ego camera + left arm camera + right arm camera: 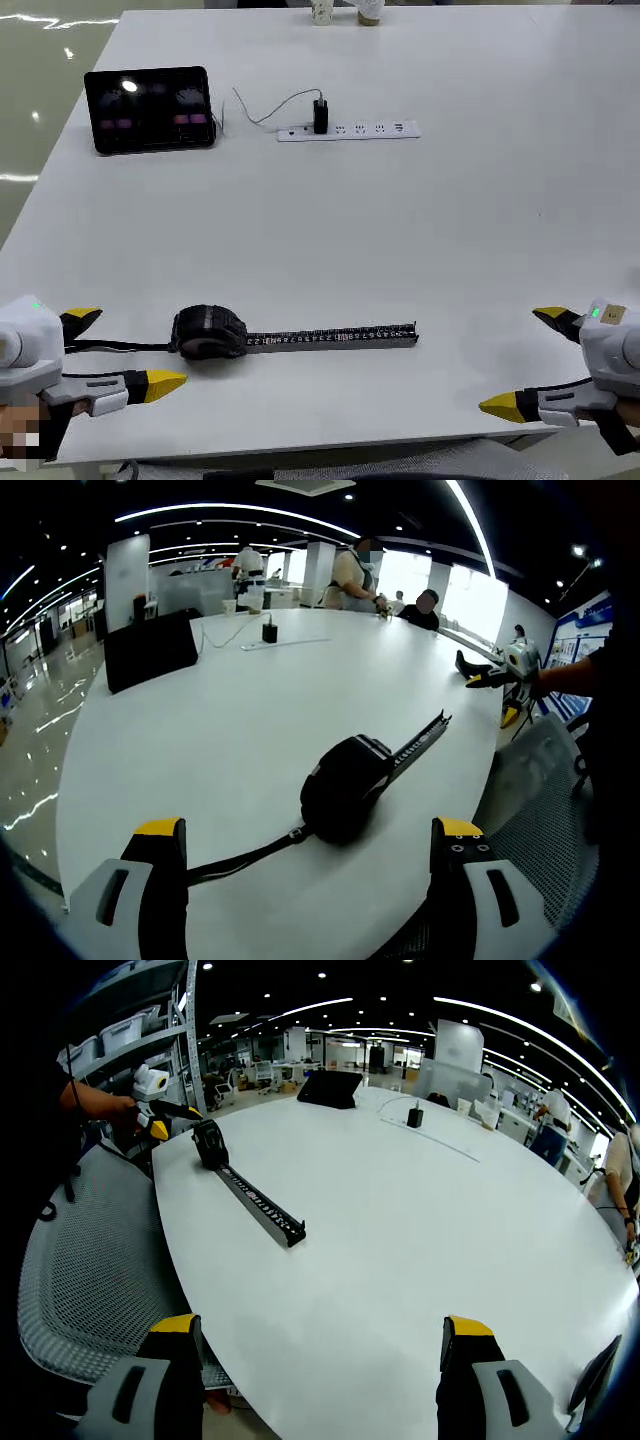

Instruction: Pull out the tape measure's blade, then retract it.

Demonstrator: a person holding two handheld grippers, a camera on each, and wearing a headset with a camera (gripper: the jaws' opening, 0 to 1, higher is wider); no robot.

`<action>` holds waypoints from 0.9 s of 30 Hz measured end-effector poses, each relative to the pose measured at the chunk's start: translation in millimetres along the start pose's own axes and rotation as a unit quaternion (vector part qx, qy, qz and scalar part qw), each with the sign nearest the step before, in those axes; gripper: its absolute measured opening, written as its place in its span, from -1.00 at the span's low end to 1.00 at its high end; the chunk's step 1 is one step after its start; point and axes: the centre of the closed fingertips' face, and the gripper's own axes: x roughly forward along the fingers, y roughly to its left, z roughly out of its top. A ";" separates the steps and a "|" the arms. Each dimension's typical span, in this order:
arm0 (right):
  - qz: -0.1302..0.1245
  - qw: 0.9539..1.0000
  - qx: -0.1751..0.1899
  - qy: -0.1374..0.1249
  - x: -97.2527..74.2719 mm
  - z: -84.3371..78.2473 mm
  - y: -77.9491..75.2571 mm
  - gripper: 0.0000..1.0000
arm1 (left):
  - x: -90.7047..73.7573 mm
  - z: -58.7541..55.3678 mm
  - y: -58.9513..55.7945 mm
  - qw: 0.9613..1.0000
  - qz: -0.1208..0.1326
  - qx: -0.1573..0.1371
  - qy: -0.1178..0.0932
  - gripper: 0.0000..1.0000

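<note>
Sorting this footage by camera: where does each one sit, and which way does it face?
Head view: on the person's head, looking down at the table; left gripper and right gripper in the bottom corners.
Left gripper view: on the left gripper, facing along the near edge at the tape measure; own open jaws below.
Right gripper view: on the right gripper, facing the opposite way toward the blade; own open jaws below.
Shared: both gripper views show the tape measure and the opposite gripper.
</note>
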 end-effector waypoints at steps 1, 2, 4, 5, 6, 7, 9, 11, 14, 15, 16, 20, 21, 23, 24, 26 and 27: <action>0.003 1.000 -0.003 0.003 1.4 1.4 1.1 0.98 | 1.7 0.9 -0.6 1.000 0.005 0.005 0.001 0.98; 0.005 1.000 -0.005 0.004 1.8 3.1 2.8 0.98 | 2.7 1.6 -2.0 1.000 0.005 0.008 0.003 0.98; 0.010 1.000 -0.010 0.005 3.0 7.2 4.0 0.98 | 5.1 4.2 -5.4 1.000 0.008 0.013 0.006 0.98; 0.010 1.000 -0.012 0.006 3.6 8.8 3.8 0.98 | 5.6 6.0 -6.0 1.000 0.011 0.019 0.005 0.98; 0.012 1.000 -0.017 0.008 4.2 10.7 3.3 0.98 | 6.4 10.1 -9.0 1.000 0.010 0.022 0.002 0.98; 0.012 1.000 -0.020 0.009 4.7 12.3 2.7 0.98 | 7.5 12.1 -10.3 1.000 0.011 0.021 0.002 0.98; 0.017 0.999 -0.028 0.012 6.4 15.7 1.5 0.98 | 9.7 18.8 -15.3 1.000 0.012 0.018 -0.001 0.98; 0.020 0.999 -0.035 0.015 8.0 18.7 0.5 0.98 | 13.0 22.1 -17.6 1.000 0.019 0.023 0.002 0.98; 0.021 0.999 -0.033 0.020 11.8 23.0 -2.3 0.98 | 17.6 25.1 -23.8 1.000 0.017 0.019 0.002 0.98; 0.022 0.999 -0.035 0.024 12.7 23.6 -2.4 0.98 | 19.0 25.3 -25.2 1.000 0.018 0.020 0.003 0.98; 0.023 0.998 -0.042 0.027 14.0 24.9 -2.6 0.98 | 20.6 26.0 -27.5 1.000 0.018 0.022 0.002 0.98; 0.032 0.997 -0.057 0.030 18.5 31.1 -0.5 0.98 | 25.6 28.6 -33.7 1.000 0.018 0.014 -0.004 0.98; 0.035 0.997 -0.061 0.033 20.4 32.8 0.7 0.98 | 27.9 29.5 -35.2 1.000 0.020 0.007 -0.006 0.98; 0.041 0.996 -0.071 0.039 23.1 34.3 2.3 0.98 | 30.2 29.2 -37.7 1.000 0.023 0.002 -0.005 0.98; 0.043 0.995 -0.079 0.044 25.0 35.0 2.6 0.98 | 31.1 30.1 -39.1 1.000 0.027 0.001 -0.008 0.98; 0.046 0.994 -0.088 0.046 28.5 37.8 1.5 0.98 | 33.4 30.7 -40.6 0.999 0.031 0.000 -0.013 0.98; 0.047 0.994 -0.089 0.047 29.8 39.1 1.2 0.98 | 34.3 30.3 -40.9 0.999 0.033 -0.003 -0.013 0.98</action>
